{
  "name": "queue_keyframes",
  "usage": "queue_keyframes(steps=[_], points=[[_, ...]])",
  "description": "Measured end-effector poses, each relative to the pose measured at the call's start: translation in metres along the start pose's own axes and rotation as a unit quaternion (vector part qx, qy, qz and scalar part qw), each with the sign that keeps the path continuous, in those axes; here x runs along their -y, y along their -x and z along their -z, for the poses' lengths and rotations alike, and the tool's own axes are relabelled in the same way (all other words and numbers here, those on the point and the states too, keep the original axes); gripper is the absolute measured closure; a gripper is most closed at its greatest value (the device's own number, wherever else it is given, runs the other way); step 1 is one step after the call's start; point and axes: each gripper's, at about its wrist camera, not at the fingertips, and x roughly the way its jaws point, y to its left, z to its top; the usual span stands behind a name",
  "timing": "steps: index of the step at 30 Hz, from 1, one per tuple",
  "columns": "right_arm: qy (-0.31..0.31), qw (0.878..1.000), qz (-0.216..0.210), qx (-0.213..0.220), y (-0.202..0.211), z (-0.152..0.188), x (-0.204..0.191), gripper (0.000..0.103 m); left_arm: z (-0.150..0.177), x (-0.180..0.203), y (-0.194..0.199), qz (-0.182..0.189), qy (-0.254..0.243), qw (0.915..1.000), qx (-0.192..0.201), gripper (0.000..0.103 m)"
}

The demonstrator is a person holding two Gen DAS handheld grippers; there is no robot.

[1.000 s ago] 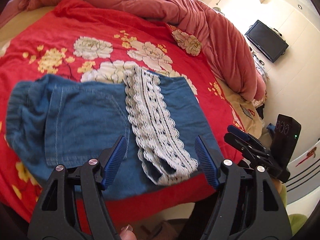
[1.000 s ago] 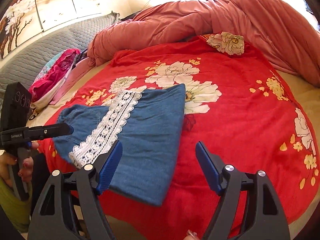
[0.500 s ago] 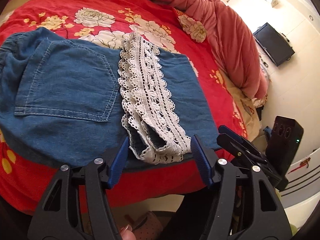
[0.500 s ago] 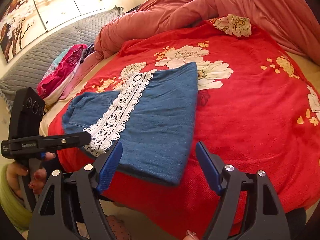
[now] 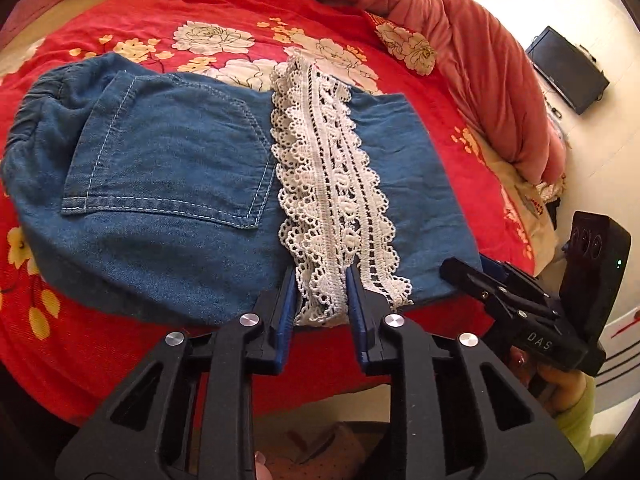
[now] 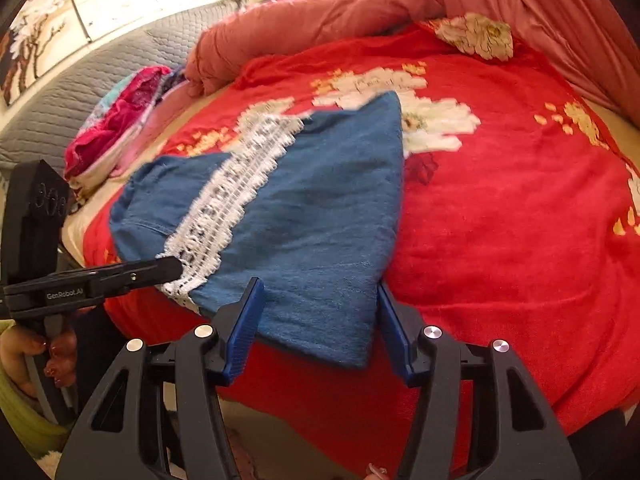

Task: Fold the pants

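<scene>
Blue denim pants [image 5: 168, 184] lie folded on the red bed cover, back pocket up, with a white lace trim [image 5: 332, 184] running across them. My left gripper [image 5: 320, 280] is at the near edge; its jaws are closing, with a bunch of the lace pressed between the blue pads. In the right wrist view the pants [image 6: 320, 208] reach the bed's front edge. My right gripper [image 6: 320, 300] straddles their near denim corner; its jaws are closing, and the pads do not clamp the cloth. The left gripper [image 6: 168, 270] shows there side-on at the lace [image 6: 240, 176].
The red floral bed cover [image 5: 200, 8] drops off the bed's front edge just under both grippers. A pink duvet [image 5: 460, 40] is heaped along the far side. A pile of bright clothes [image 6: 120, 128] lies by the grey headboard [image 6: 100, 72]. A dark screen [image 5: 568, 68] hangs on the wall.
Both grippers came down and forward to the pants' near edge. The left jaws narrowed from wide apart onto the lace. The right jaws narrowed around the denim corner.
</scene>
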Motion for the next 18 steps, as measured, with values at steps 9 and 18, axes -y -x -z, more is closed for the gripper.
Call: queue_keyframes(steps=[9,18], points=[[0.005,1.0,0.022,-0.001,0.0,0.003,0.002,0.045,-0.001,0.008,0.001,-0.016,-0.02,0.9997,0.006,0.077],[-0.007,0.999,0.037,0.005,0.011,0.003,0.005,0.042,-0.002,0.016,0.015,-0.031,-0.039,0.9985,0.022,0.066]])
